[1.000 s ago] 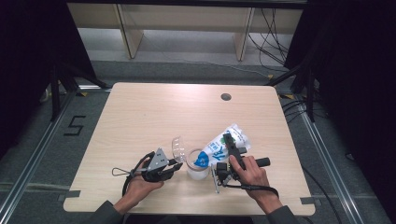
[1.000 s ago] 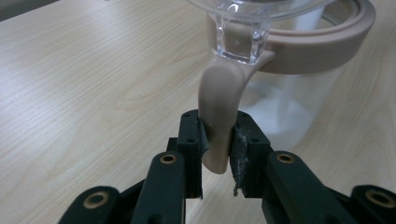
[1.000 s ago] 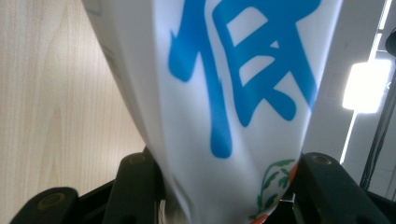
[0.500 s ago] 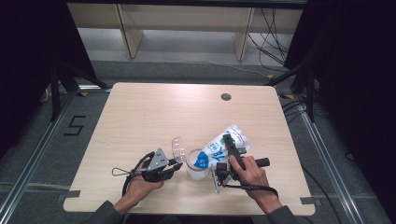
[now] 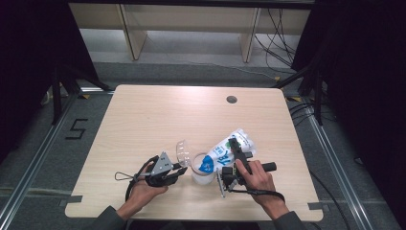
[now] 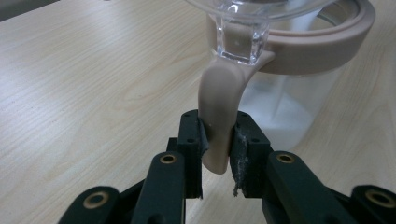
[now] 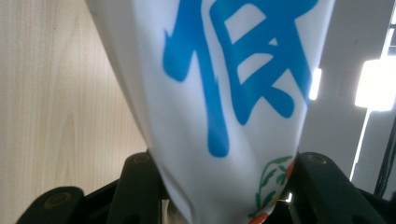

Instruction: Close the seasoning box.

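On the left of the surface (image 5: 143, 115), my left gripper (image 5: 178, 169) has its jaws clamped on the soft beige tab (image 6: 219, 126) of the one clear jar (image 5: 202, 168), a stiff, probably light container best steadied there. To its right, the single white-and-blue bag (image 5: 229, 150) tilts over the jar's mouth, limp and slippery, my right gripper (image 5: 234, 146) pinching what seems its bottom end.

Hardly anything differs from the earlier high views — the right gripper (image 5: 234, 152) squeezes a touch tighter on the white bag (image 5: 225, 152), its jaws closing slightly, the bag pinched between them.
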Tool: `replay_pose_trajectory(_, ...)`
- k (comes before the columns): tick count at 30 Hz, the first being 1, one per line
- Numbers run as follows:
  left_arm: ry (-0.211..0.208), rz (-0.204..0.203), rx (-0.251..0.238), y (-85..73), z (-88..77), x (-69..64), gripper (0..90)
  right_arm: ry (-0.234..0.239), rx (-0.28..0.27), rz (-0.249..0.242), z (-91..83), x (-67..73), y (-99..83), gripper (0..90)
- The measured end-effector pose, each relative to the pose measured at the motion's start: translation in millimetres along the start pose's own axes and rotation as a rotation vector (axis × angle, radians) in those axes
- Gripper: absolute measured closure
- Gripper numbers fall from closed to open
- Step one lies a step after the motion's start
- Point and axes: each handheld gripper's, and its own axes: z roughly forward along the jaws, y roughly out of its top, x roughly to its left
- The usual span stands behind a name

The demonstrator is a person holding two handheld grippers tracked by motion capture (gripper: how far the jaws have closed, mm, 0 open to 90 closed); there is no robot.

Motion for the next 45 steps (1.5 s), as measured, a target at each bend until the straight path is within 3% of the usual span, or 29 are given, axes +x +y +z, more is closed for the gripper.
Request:
replay_pose_trajectory(2,-0.006,-0.012,-0.005,-0.2,0.4,-0.8,74.7,-0.002,0.010,0.001,-1.3,0.0,0.4,59.2)
replay_pose_trajectory(4,-0.004,0.002,-0.002,0.1,0.2,0.1,74.7,0.009,0.008,0.046,0.0,4.2,-0.8,59.2)
replay_pose_trajectory(7,-0.006,0.004,-0.005,0.2,0.3,0.1,74.7,0.001,-0.005,0.020,0.7,1.9,-0.5,59.3)
replay_pose_trajectory(11,0.000,0.000,0.001,0.1,0.0,0.0,74.7,0.000,-0.004,0.021,0.5,2.2,-0.5,59.3)
replay_pose_trajectory(12,-0.006,-0.017,-0.005,-0.2,0.5,-1.1,74.7,-0.001,-0.005,0.020,0.6,2.0,-0.5,59.2)
replay_pose_trajectory(14,-0.006,-0.009,-0.005,0.0,0.4,-0.6,74.7,-0.003,-0.006,0.018,0.6,1.8,-0.6,59.3)
replay_pose_trajectory(16,-0.002,-0.007,-0.004,0.1,0.2,-0.7,74.7,0.004,0.009,0.054,-0.5,4.3,-1.0,59.3)
replay_pose_trajectory(17,-0.006,-0.001,-0.005,0.2,0.3,-0.2,74.7,0.006,0.007,0.035,-0.2,2.9,-0.8,59.3)
replay_pose_trajectory(22,-0.004,0.008,-0.001,0.3,0.1,0.5,74.7,0.002,0.008,0.051,-0.5,4.0,-1.1,59.3)
replay_pose_trajectory(26,-0.006,0.003,-0.005,0.2,0.3,0.0,74.8,0.001,0.006,0.050,-0.5,4.1,-1.0,59.4)
replay_pose_trajectory(27,-0.006,-0.020,-0.006,-0.2,0.6,-1.3,74.7,0.001,0.005,0.049,-0.5,4.0,-1.0,59.4)
replay_pose_trajectory(29,-0.006,0.005,-0.005,0.3,0.3,0.2,74.7,0.000,0.004,0.049,-0.5,4.0,-1.0,59.4)
replay_pose_trajectory(32,-0.006,-0.019,-0.005,-0.2,0.6,-1.2,74.7,0.001,0.004,0.049,-0.5,3.9,-1.0,59.4)
replay_pose_trajectory(39,-0.006,0.004,-0.005,0.3,0.3,0.2,74.7,-0.009,-0.010,0.044,0.1,3.8,-1.2,59.5)
replay_pose_trajectory(42,-0.006,-0.019,-0.005,-0.1,0.5,-1.1,74.7,-0.013,-0.013,0.041,0.1,3.4,-1.0,59.5)
replay_pose_trajectory(43,-0.005,-0.003,-0.005,0.2,0.3,-0.2,74.7,-0.006,0.002,0.059,-1.0,4.9,-1.0,59.6)
replay_pose_trajectory(44,-0.005,-0.003,-0.005,0.2,0.3,-0.2,74.7,-0.006,0.002,0.059,-1.0,4.9,-1.0,59.6)
replay_pose_trajectory(45,-0.007,0.003,-0.005,0.4,0.3,0.2,74.7,-0.017,-0.021,0.001,0.0,0.6,-0.4,59.7)
